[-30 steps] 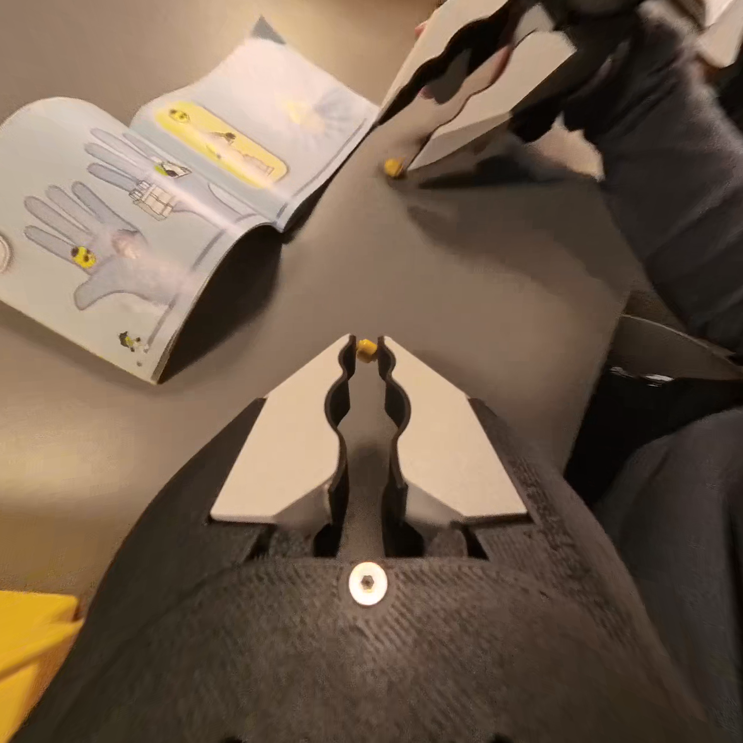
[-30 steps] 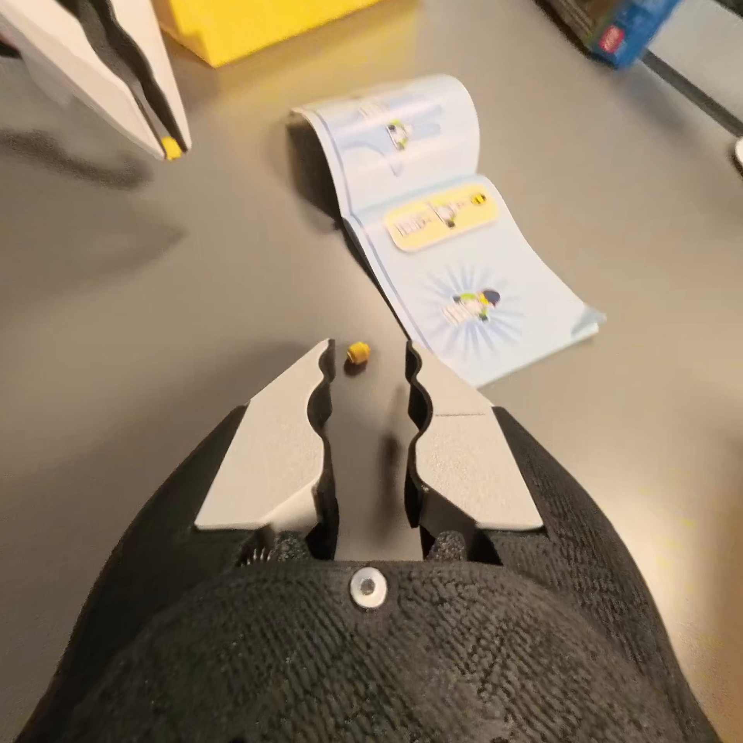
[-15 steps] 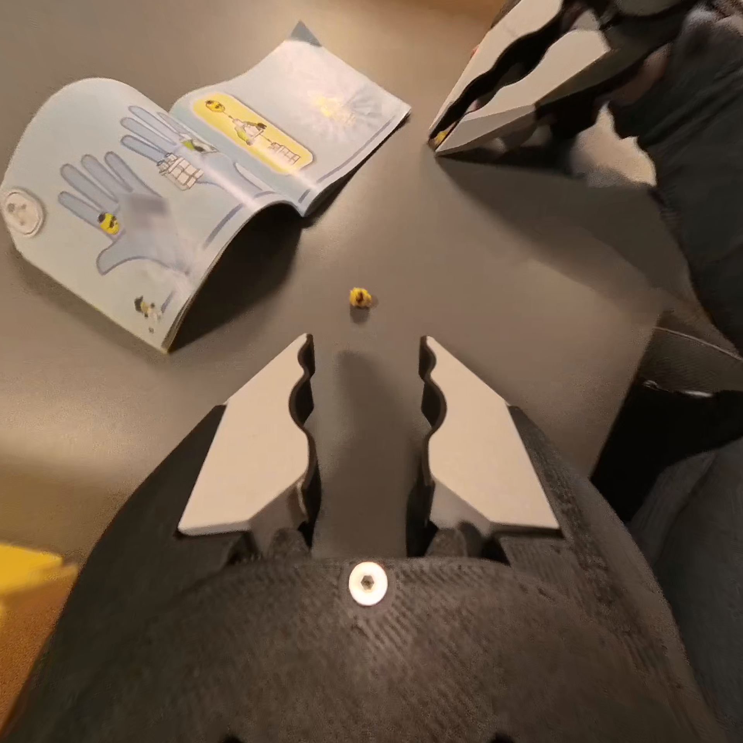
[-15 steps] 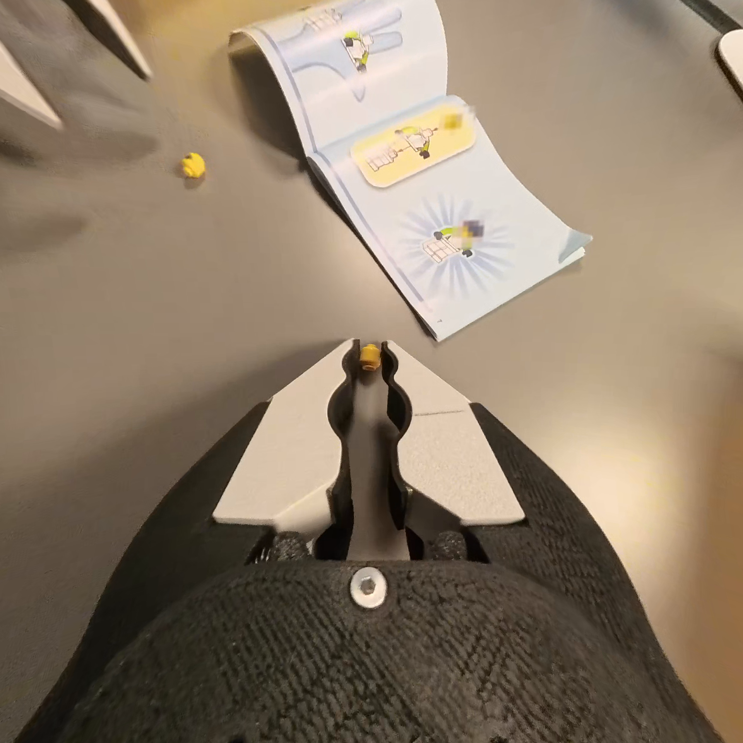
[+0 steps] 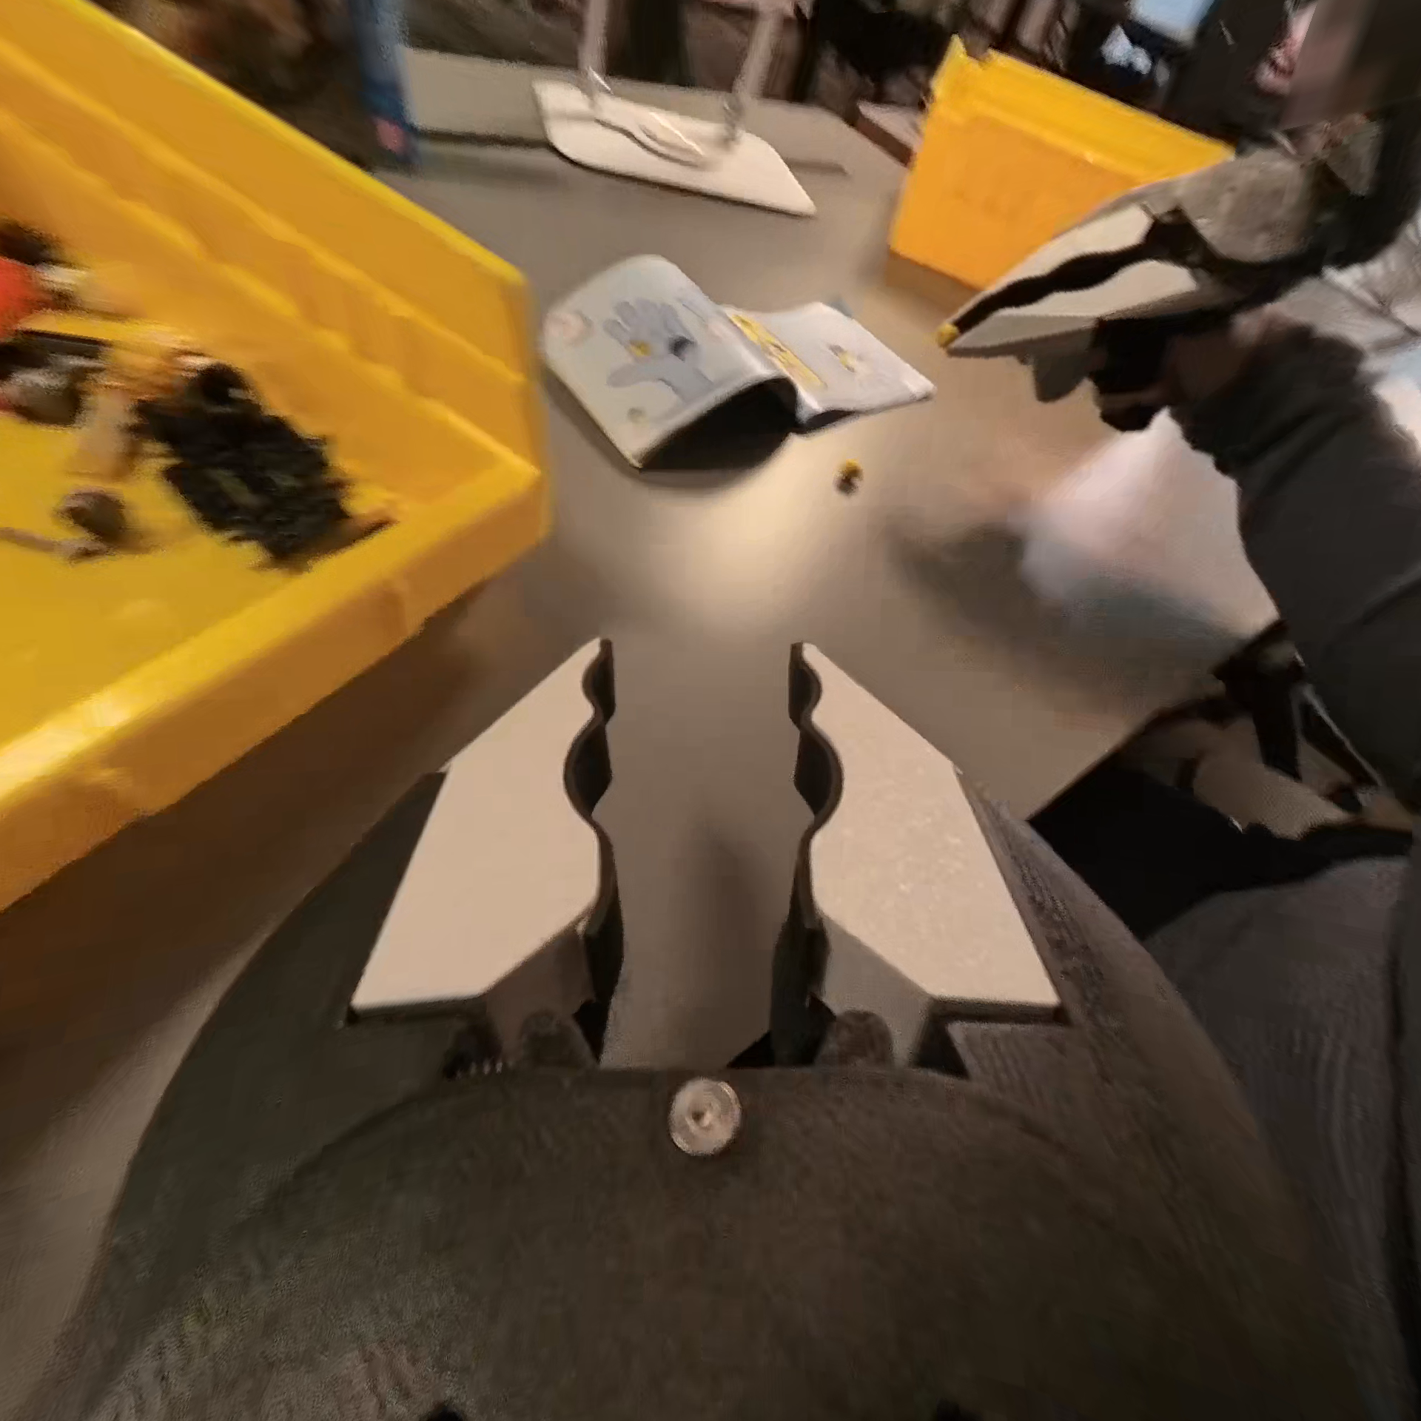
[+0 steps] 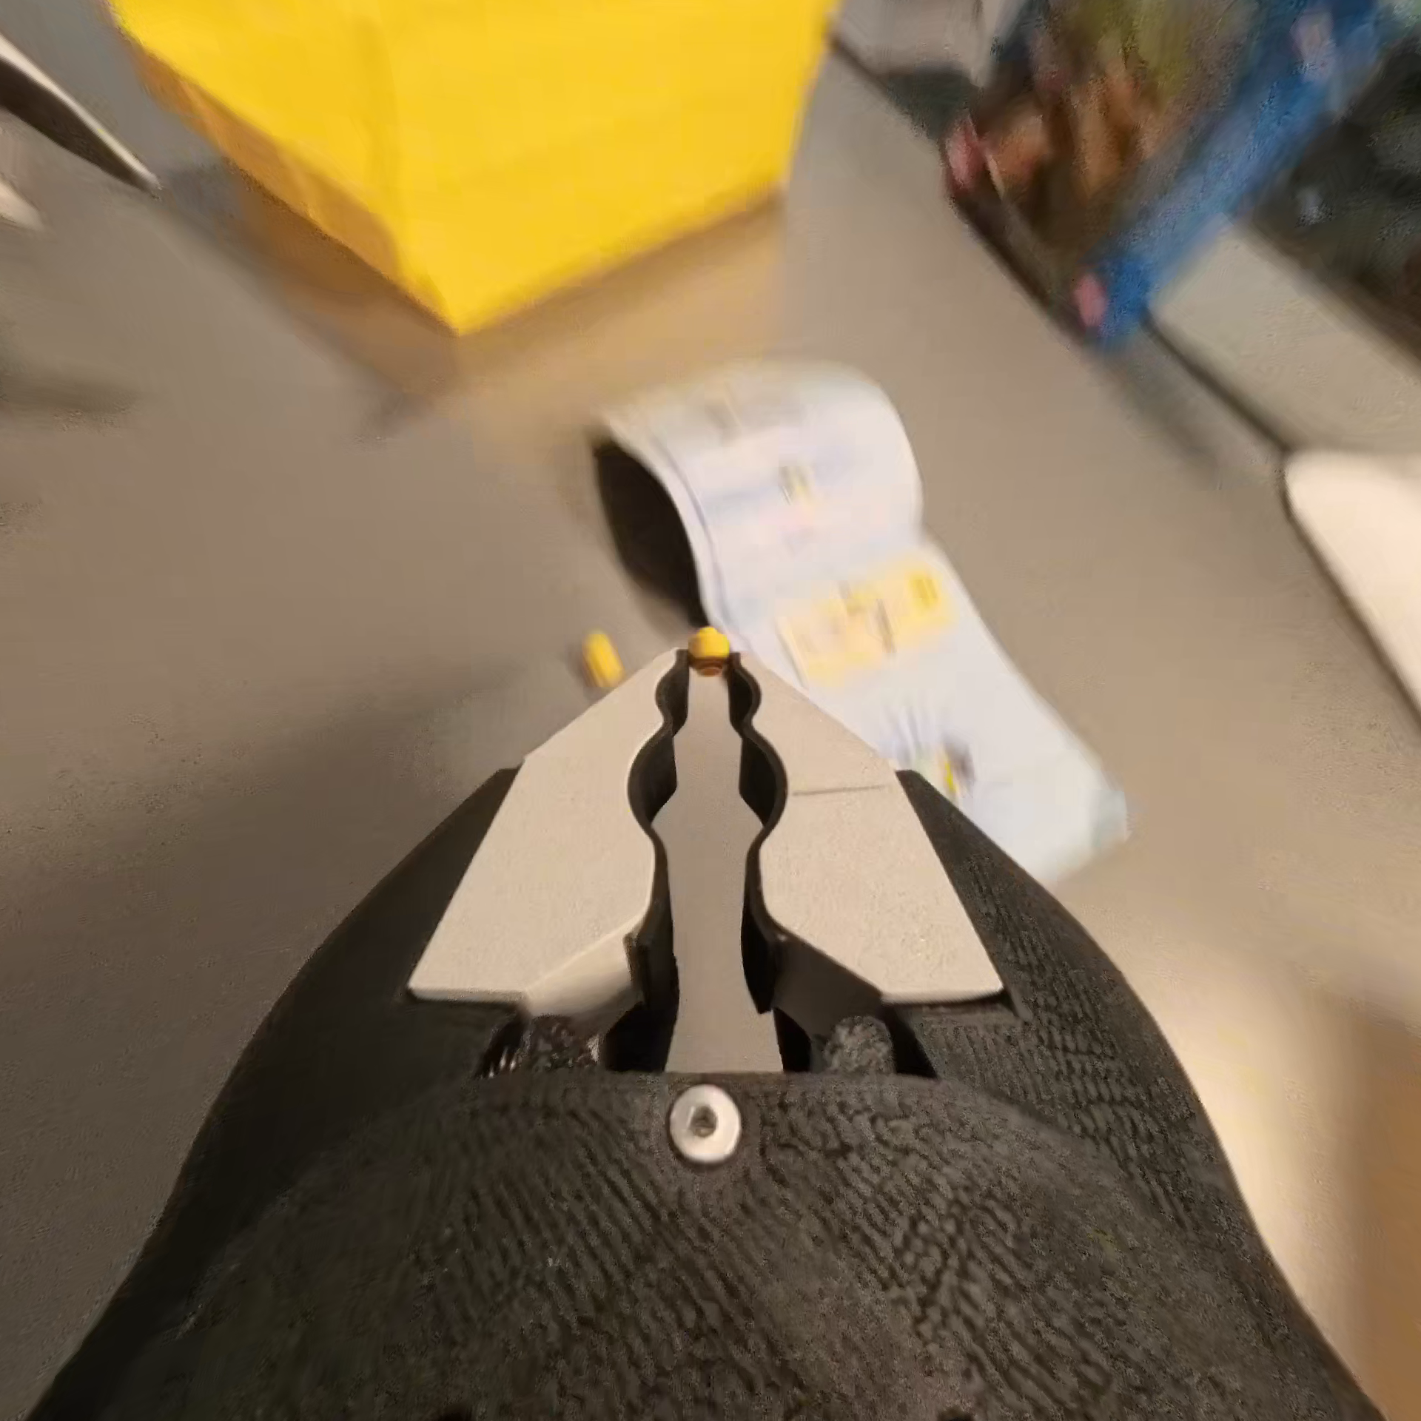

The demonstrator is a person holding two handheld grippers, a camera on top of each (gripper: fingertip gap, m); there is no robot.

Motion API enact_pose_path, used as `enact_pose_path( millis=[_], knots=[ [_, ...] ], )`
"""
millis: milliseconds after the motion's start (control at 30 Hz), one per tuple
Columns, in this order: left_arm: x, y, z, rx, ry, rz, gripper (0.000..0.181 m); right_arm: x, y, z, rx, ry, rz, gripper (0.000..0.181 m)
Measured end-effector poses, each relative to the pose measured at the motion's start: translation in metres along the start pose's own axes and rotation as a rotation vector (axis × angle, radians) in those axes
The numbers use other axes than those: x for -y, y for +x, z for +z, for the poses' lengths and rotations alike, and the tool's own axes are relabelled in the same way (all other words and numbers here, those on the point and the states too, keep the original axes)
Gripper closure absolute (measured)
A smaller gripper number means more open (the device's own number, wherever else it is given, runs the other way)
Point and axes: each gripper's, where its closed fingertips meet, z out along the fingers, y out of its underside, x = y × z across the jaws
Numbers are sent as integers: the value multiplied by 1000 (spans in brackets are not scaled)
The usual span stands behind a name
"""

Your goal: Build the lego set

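Note:
My right gripper (image 6: pixel 708 660) is shut on a small yellow lego piece (image 6: pixel 707 650), pinched at its fingertips above the grey table. It also shows in the left wrist view (image 5: pixel 953 338) at the upper right, raised, with the yellow piece (image 5: pixel 946 334) at its tip. My left gripper (image 5: pixel 701 653) is open and empty, well back from a second small yellow piece (image 5: pixel 849 478) that lies on the table next to the open instruction booklet (image 5: pixel 715 361). That piece (image 6: pixel 600 661) and the booklet (image 6: pixel 830 584) also show, blurred, in the right wrist view.
A large yellow bin (image 5: pixel 461 400) with dark and red lego parts stands at my left. Another yellow bin (image 5: pixel 1000 192) stands at the back right; it also shows in the right wrist view (image 6: pixel 492 154). A blue lego box (image 6: pixel 1153 192) lies at the far right. A person's dark sleeve (image 5: pixel 1322 492) holds the right gripper. Some 25 cm of space lies between my two pairs of fingers.
My left gripper let go of its yellow piece, opened and pulled back and up from the table. My right gripper closed on the other yellow piece and lifted it.

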Motion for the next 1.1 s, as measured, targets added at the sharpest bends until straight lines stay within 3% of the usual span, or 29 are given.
enact_pose_path(
  millis=[133,233,300,400,467,533,600,700,767,833,900,967,1033,1100],
  knots=[
    [12,-31,-24,109,126,-92,137,126,-74,78,176,54,-288,173],
    [16,-40,-38,155,178,-112,137,174,-119,145,268,-97,-578,173],
    [13,-42,-44,179,177,-109,137,173,-128,190,313,-286,-719,173],
    [7,-41,-50,200,167,-111,136,147,-131,235,397,-564,-776,169],
    [3,-40,-52,203,164,-117,136,132,-131,251,428,-663,-773,151],
    [-1,-39,-52,205,158,-117,136,131,-133,254,433,-659,-760,141],
    [-3,-37,-50,195,151,-115,136,148,-132,242,398,-546,-725,137],
    [-7,-32,-41,168,133,-105,136,187,-119,192,325,-227,-597,135],
    [-7,-26,-31,134,126,-102,136,200,-90,145,231,16,-479,136],
    [-6,-18,-19,93,119,-94,136,196,-39,96,42,267,-345,137],
    [-4,-11,-6,61,108,-74,136,171,28,36,-286,531,-177,133],
    [1,-1,8,26,109,-54,136,121,81,-31,-605,713,-40,136],
    [6,11,24,-16,103,-33,136,69,106,-72,-810,704,-29,136],
    [12,27,42,-61,83,12,136,39,109,-83,-844,633,-94,137]
  ],
)
